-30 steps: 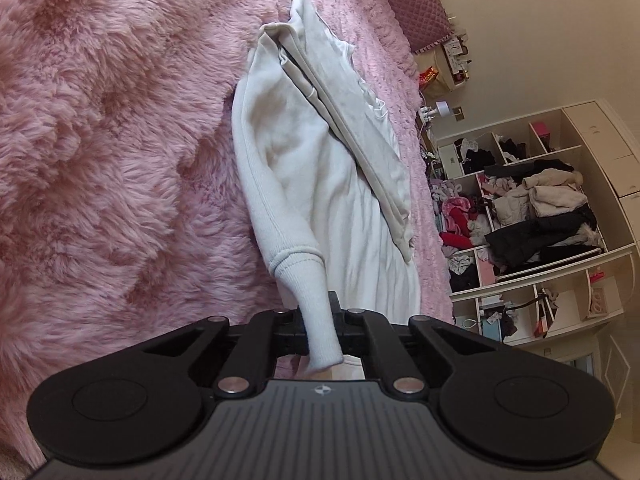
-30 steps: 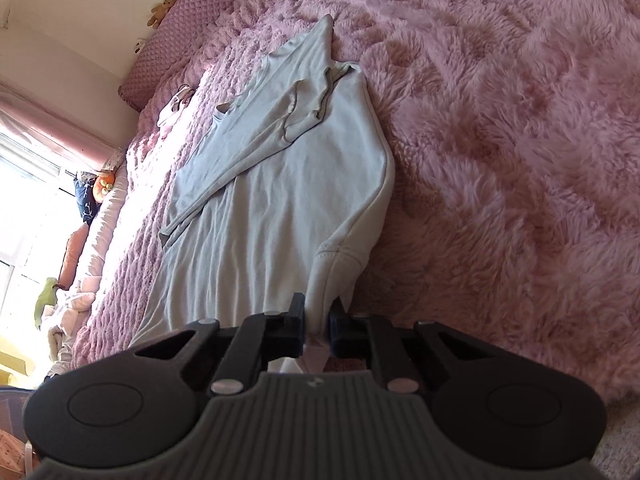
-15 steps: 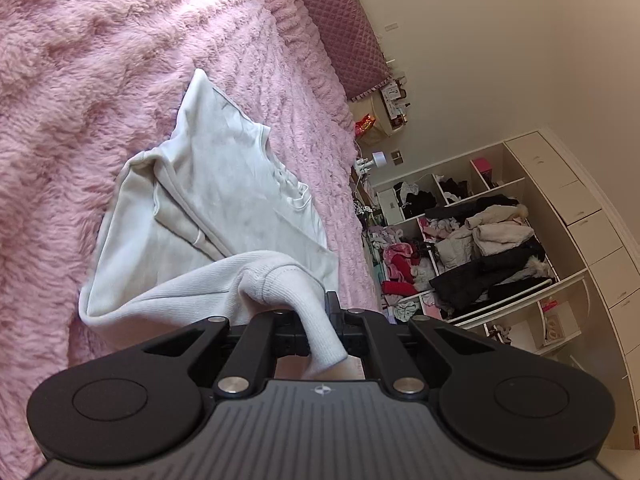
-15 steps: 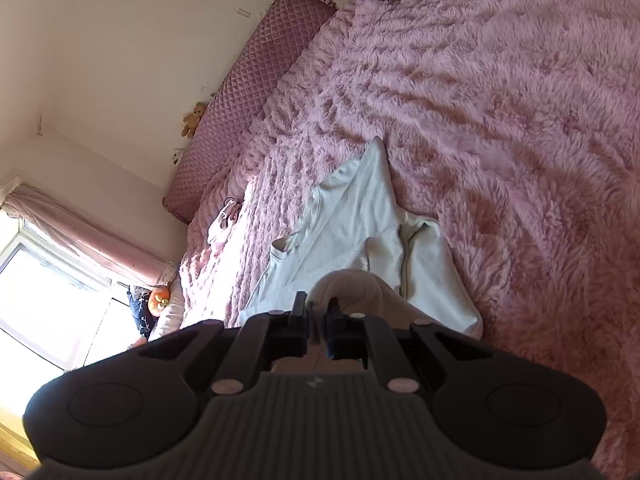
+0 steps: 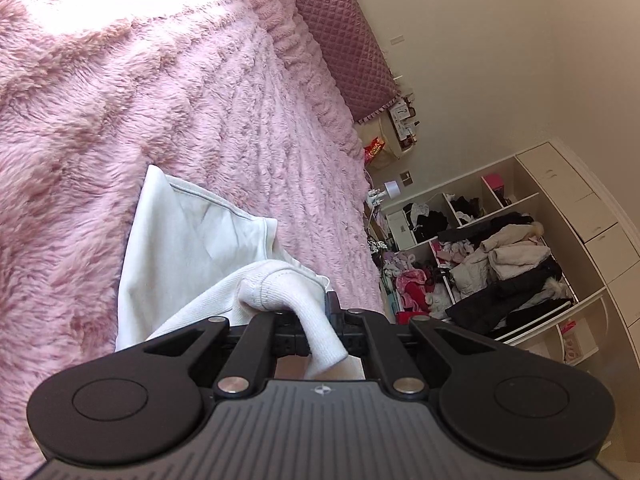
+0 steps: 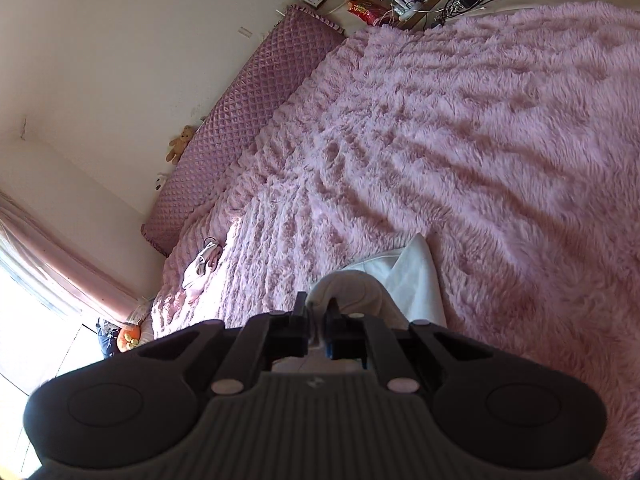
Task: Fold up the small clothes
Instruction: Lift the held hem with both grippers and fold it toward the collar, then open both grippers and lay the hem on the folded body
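Observation:
A small white long-sleeved top (image 5: pixel 192 240) lies on a fluffy pink bedspread (image 5: pixel 120 100). My left gripper (image 5: pixel 316 312) is shut on its ribbed hem, which drapes over the jaws, and holds that end up over the rest of the top. My right gripper (image 6: pixel 316 316) is shut on the other corner of the same white top (image 6: pixel 416 280), bunched at the jaws. Only the far part of the garment shows beyond each gripper; the rest is hidden under them.
A quilted mauve headboard cushion (image 6: pixel 248 108) runs along the far side of the bed. Open shelves stuffed with clothes (image 5: pixel 492 264) stand beyond the bed. A small pale garment (image 6: pixel 204 264) lies on the bedspread near the curtain (image 6: pixel 52 264). A cluttered nightstand (image 6: pixel 400 4) sits at the bed's corner.
Both grippers have carried the held end of the top forward over the garment. Less of the top shows ahead of them now, and more bedspread and room are in view.

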A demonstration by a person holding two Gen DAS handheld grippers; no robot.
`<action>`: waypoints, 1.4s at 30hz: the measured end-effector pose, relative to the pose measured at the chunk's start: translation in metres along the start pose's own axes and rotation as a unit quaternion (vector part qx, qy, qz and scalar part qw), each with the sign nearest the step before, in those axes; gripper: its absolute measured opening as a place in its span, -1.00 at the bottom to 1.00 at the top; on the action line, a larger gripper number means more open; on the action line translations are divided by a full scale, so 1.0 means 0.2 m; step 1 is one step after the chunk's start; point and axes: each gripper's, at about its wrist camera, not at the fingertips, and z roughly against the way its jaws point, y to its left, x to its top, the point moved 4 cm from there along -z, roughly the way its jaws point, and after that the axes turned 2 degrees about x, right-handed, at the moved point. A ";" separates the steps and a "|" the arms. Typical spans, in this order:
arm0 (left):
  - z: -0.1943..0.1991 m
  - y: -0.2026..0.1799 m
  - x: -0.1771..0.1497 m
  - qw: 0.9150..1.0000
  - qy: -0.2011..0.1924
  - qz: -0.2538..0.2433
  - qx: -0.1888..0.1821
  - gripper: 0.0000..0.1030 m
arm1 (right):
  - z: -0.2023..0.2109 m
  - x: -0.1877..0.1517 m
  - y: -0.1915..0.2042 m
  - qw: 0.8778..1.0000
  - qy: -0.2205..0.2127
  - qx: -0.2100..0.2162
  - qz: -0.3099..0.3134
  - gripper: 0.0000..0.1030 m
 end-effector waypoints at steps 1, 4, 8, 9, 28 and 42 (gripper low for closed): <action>-0.04 0.04 0.03 1.000 0.002 0.002 0.010 -0.91 | -0.08 0.01 -0.01 1.000 0.003 -0.006 0.002 -0.97; -0.14 0.14 0.07 0.999 0.007 0.010 0.031 -0.91 | -0.26 0.02 -0.06 1.000 0.011 -0.025 0.010 -0.97; -0.19 0.19 0.11 0.999 0.007 0.013 0.032 -0.91 | -0.44 0.05 -0.14 0.999 0.016 -0.038 0.003 -0.98; -0.20 0.18 0.13 0.999 0.004 0.008 0.033 -0.91 | -0.47 0.06 -0.15 0.999 0.015 -0.039 0.003 -0.98; 0.27 0.09 0.20 0.992 -0.013 -0.009 0.127 -0.51 | -0.09 0.05 -0.15 0.993 0.019 -0.052 0.106 0.02; 0.46 0.21 -0.28 0.993 0.037 -0.034 0.112 -0.29 | 0.15 -0.34 -0.29 0.963 0.106 -0.099 0.228 0.03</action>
